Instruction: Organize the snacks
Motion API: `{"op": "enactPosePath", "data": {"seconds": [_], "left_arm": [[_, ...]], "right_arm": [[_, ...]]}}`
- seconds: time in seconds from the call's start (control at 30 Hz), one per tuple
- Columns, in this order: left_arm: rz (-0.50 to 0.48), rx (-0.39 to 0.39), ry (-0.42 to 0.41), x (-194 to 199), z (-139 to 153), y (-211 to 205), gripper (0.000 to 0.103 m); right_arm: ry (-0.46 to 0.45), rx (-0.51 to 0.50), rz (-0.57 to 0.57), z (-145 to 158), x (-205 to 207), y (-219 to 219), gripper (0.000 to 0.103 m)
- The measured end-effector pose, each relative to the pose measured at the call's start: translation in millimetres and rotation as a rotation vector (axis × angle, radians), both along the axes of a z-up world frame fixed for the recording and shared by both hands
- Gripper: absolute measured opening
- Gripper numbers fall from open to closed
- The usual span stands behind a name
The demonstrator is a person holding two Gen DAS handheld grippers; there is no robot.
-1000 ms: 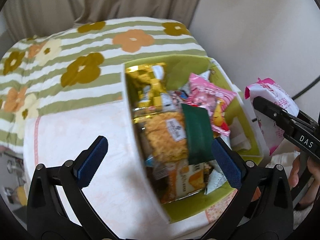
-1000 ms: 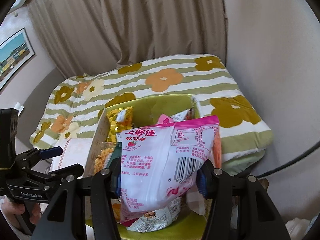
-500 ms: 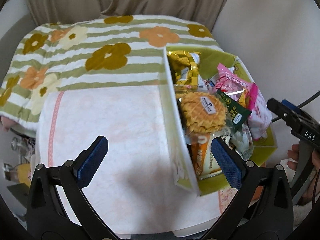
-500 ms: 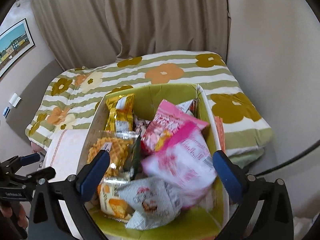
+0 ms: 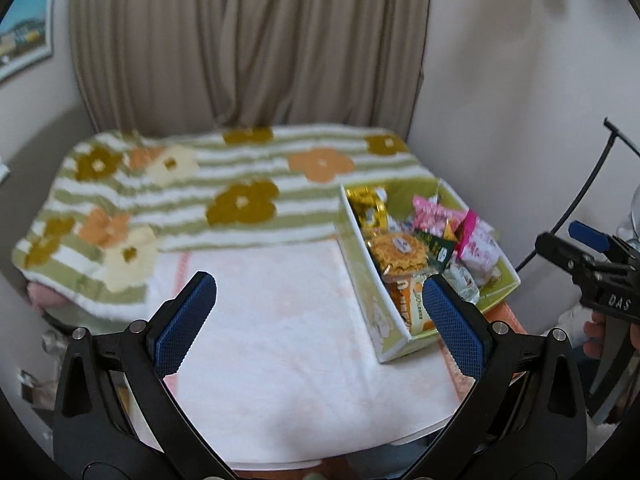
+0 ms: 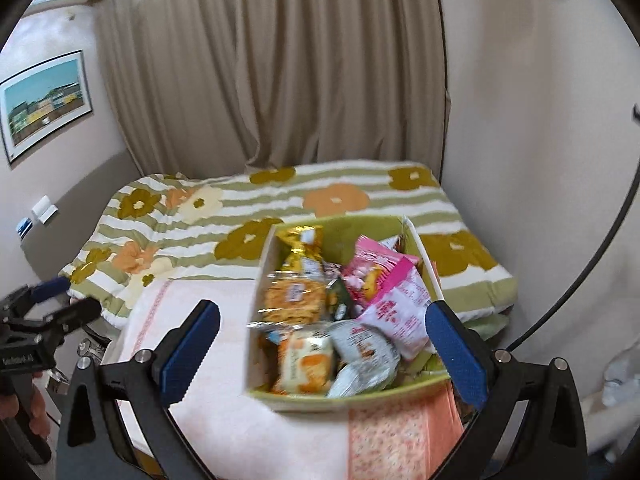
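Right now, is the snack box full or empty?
Full: the box is packed with snack packets, and the pink bag on top pokes above its rim.

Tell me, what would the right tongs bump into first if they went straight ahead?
Probably the snacks in the green box: the open right tongs point right at the orange packet and grey packet. Depth is hard to judge.

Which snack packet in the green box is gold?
The shiny gold foil packet, standing at the far left corner of the green cardboard box; the others are pink, orange, silver or dark green.
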State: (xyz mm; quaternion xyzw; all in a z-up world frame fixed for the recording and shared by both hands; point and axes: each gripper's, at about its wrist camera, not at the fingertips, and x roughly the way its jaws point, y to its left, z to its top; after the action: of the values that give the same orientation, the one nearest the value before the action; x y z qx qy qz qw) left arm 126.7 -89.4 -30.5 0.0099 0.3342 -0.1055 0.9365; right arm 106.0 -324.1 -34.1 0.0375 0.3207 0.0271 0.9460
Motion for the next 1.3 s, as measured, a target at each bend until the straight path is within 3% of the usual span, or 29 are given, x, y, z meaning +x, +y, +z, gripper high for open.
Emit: {"op": "enactPosePath", "data": {"seconds": [0.27, 0.5, 0.77, 1.3], "left_arm": [[0.062, -0.022, -0.175, -93, 37, 44, 0.102], [0.079, -0.003, -0.222, -134, 40, 63, 0.102], [0.085, -0.009, -0.258, -148, 47, 70, 0.102], [0.073, 0.001, -0.258, -137, 47, 64, 0.102]], "right_arm": [[-0.105, -0.034, -0.007, 30, -75, 46, 0.102], [-0.151, -0.068, -0.023, 32, -103, 66, 0.102], [-0.168, -0.062, -0.037, 32, -112, 72, 0.102], [-0.175, -0.062, -0.040, 32, -110, 73, 0.102]]}}
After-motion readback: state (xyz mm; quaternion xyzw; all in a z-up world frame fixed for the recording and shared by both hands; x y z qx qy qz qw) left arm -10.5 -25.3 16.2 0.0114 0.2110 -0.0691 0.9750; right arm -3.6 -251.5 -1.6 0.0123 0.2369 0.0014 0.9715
